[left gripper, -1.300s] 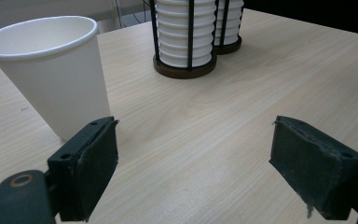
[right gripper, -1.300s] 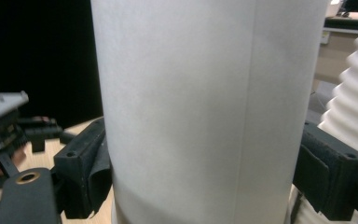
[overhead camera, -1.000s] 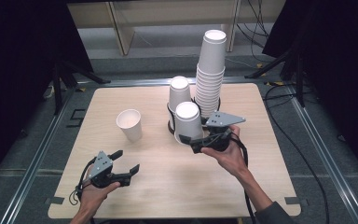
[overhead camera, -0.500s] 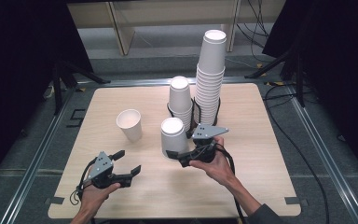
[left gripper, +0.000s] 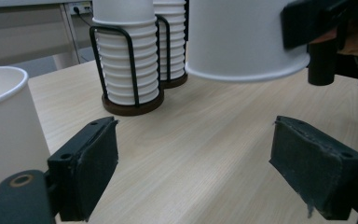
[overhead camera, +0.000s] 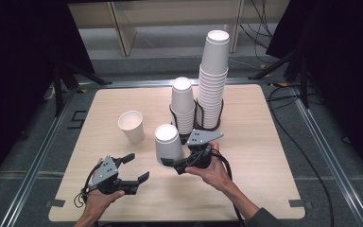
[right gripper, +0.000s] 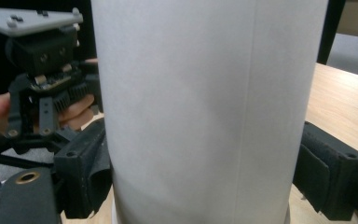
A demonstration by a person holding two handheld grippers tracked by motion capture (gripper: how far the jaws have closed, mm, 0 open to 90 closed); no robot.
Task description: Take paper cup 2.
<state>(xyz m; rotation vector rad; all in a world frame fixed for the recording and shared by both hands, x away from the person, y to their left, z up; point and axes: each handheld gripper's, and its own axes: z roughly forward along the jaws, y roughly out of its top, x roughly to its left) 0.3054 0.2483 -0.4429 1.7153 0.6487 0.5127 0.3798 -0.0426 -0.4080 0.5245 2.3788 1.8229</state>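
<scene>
Blocking the right gripper view, the gripped inverted cup hides its fingers' pads.

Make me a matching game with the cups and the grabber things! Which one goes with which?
Things:
1. upside-down white paper cup
2. upright white paper cup
3. tall stack of white paper cups
4. left gripper

Places or states:
A. jaws open, nothing between them
B. sits in a black wire holder at the back
C. gripped by the right gripper
D. stands by itself on the light wooden table

Pairs: 1-C, 2-D, 3-B, 4-A
</scene>
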